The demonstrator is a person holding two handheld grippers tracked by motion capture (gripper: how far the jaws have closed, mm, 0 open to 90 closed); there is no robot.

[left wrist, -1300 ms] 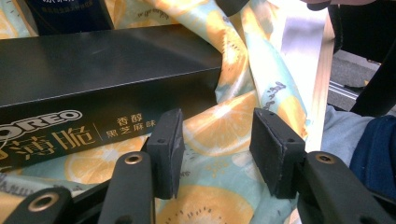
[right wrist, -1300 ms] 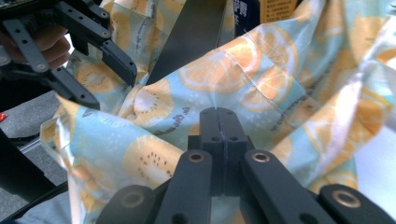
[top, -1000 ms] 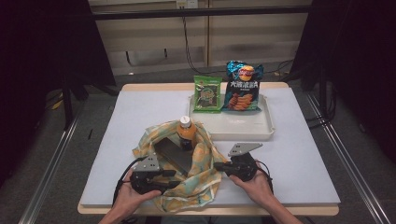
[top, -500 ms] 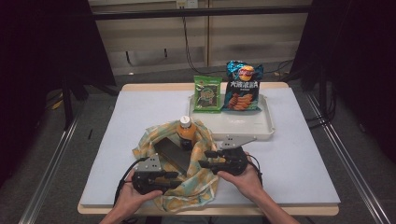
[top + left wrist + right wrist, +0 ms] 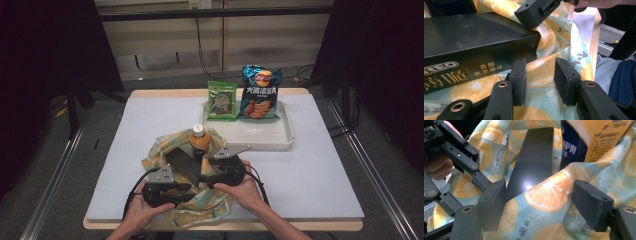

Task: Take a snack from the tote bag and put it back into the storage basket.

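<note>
I have both grippers down at the lemon-print cloth [image 5: 200, 200] in the lower middle of the high view, where it lies bunched around a black box [image 5: 182, 164] and an orange bottle [image 5: 199, 141]. My left gripper [image 5: 541, 80] has its jaws partly apart, with loose cloth lying between them and nothing pinched. My right gripper [image 5: 540, 206] is spread wider, and a fold of the cloth bulges up between its jaws; they do not look closed on it yet.

The risk I see is the box. In the left gripper view its near corner sits just beside my jaws, so if I close here I may catch cardboard along with fabric and drag or tip the box. The bottle stands upright against the box's far end, and a tug on the cloth under it could topple it. With both grippers this close together, they could also knock into each other.

The box lies flat, its long axis running from the lower middle of the high view up and to the left, away from my hands. In the right gripper view it runs up the centre of the frame toward the bottle [image 5: 589, 137] at the upper right. The tray [image 5: 250, 137] with two snack bags sits well apart, above and to the right.
</note>
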